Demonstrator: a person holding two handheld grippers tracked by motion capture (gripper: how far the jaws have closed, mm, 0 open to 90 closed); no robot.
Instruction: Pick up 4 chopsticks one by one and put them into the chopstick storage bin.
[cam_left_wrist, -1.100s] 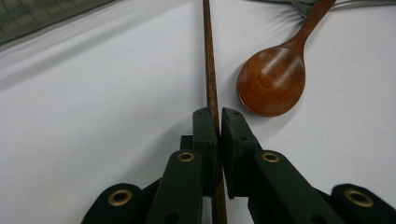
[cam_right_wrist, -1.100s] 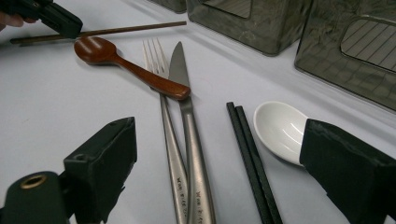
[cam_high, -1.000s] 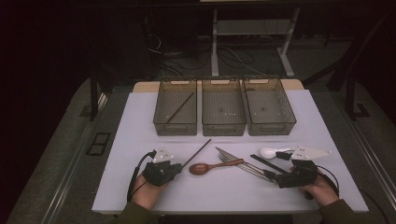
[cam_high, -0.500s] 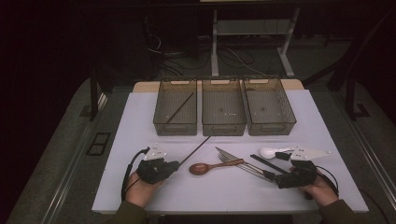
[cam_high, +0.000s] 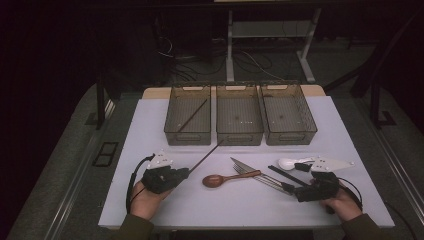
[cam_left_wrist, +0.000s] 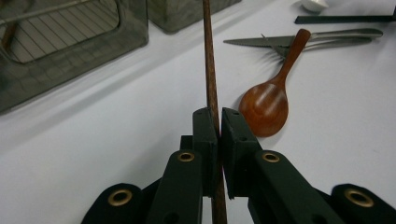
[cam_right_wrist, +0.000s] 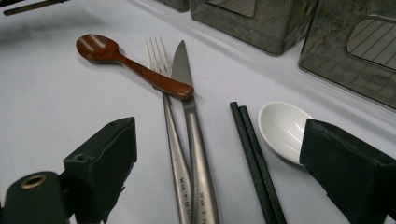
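**Brown chopstick pinched in the left gripper**

Since a second ago the brown chopstick (cam_left_wrist: 211, 74) has swung a little: its near end has shifted with the left gripper (cam_left_wrist: 219, 122), which has edged slightly away from the cutlery, while its far tip still points at the left bin (cam_high: 188, 116). The right gripper (cam_high: 299, 194) has kept its place.

The chopstick is a thin, straight, dark-brown wooden stick with a faint grain. In the left gripper view it runs straight up between the two black jaws, which are clamped tight on it near its lower end (no gap shows between pads and wood). It slants over the white table top (cam_high: 150, 135), its tip near the front wall of the left bin, where a second brown chopstick (cam_high: 192, 115) lies aslant.

Just beside it lies the wooden spoon (cam_left_wrist: 268, 105), its handle resting across the fork (cam_right_wrist: 161, 79) and knife (cam_right_wrist: 184, 79). Farther right are a pair of black chopsticks (cam_right_wrist: 254, 154) and a white ceramic spoon (cam_right_wrist: 282, 128). The right gripper stands with its jaws spread wide, holding nothing, low over the handles of the fork and knife.
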